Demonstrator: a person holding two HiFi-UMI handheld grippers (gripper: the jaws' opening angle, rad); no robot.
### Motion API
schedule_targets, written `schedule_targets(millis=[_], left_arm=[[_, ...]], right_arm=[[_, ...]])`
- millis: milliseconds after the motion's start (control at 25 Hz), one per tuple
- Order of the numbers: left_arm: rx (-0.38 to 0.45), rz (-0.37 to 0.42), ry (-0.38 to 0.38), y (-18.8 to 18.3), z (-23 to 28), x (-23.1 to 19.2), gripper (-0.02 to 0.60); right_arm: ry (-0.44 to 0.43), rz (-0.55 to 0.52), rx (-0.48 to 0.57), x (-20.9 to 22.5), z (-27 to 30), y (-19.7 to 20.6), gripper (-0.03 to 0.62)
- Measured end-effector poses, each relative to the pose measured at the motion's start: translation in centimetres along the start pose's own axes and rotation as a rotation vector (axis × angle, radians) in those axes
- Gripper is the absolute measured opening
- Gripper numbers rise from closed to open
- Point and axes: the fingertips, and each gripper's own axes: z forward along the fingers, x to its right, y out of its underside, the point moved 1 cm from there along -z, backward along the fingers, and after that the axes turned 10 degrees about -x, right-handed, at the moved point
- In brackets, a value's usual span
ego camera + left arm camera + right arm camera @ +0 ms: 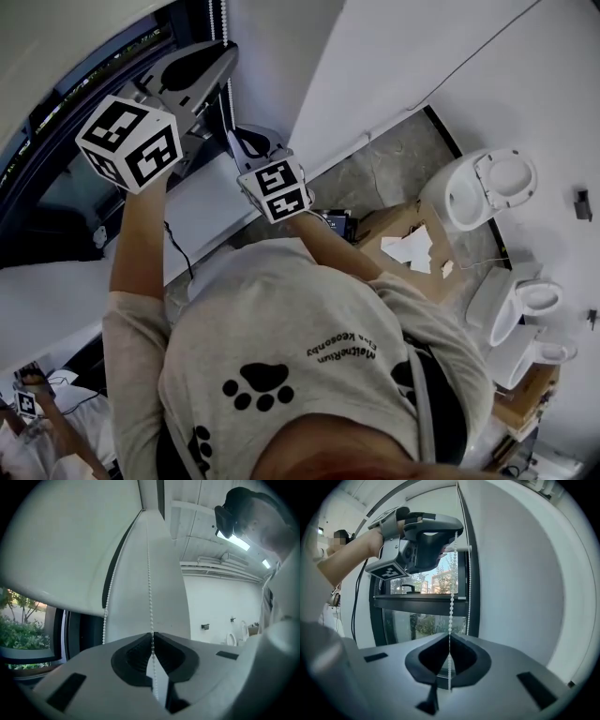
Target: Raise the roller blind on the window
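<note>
The blind [65, 550] covers the window's [417, 620] upper part. Its lower edge leaves the glass below it bare, and trees [21, 632] show through there. The chain [149, 573] of white beads hangs in 2 strands down the window's right side, in front of the white wall [520, 588].

The left gripper [153, 638] is high on 1 strand, level with the window's upper pane. Its jaws are pressed together and pinch the beads between their tips. The same strand runs straight down to the right gripper [449, 641], level with the window's lower pane. Its jaws are likewise pressed together on the beads. The 2nd strand hangs loose just beside the held one, against the window's frame.

In the head view the person's arms reach up toward the window, and the left gripper's marker cube [129, 142] sits above the wrist. A white toilet [483, 187] stands on the floor [375, 178], well apart from the window.
</note>
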Motion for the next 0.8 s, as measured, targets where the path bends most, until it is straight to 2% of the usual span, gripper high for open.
schedule_targets(millis=[160, 360, 480, 640, 800], left_arm=[[-0.012, -0.007, 0.017, -0.1, 0.0, 0.4, 0.012], [0.015, -0.034, 0.018, -0.2, -0.5, 0.8, 0.011], [-0.008, -0.023, -0.003, 1.3, -0.7, 0.6, 0.009], [-0.007, -0.08, 0.015, 3.6, -0.9, 0.8, 0.009], [-0.039, -0.101, 0.009, 6.2, -0.8, 1.0, 0.009]], right_arm=[[0.002, 0.002, 0.005, 0.0, 0.0, -0.1, 0.011], [0.007, 0.024, 0.009, 0.0, -0.2, -0.2, 0.011], [0.005, 0.023, -0.011, -0.4, 0.1, 1.1, 0.011], [0.019, 0.012, -0.036, -0.9, 0.5, 3.4, 0.011], [0.01, -0.001, -0.083, -1.3, 1.2, 5.5, 0.011]])
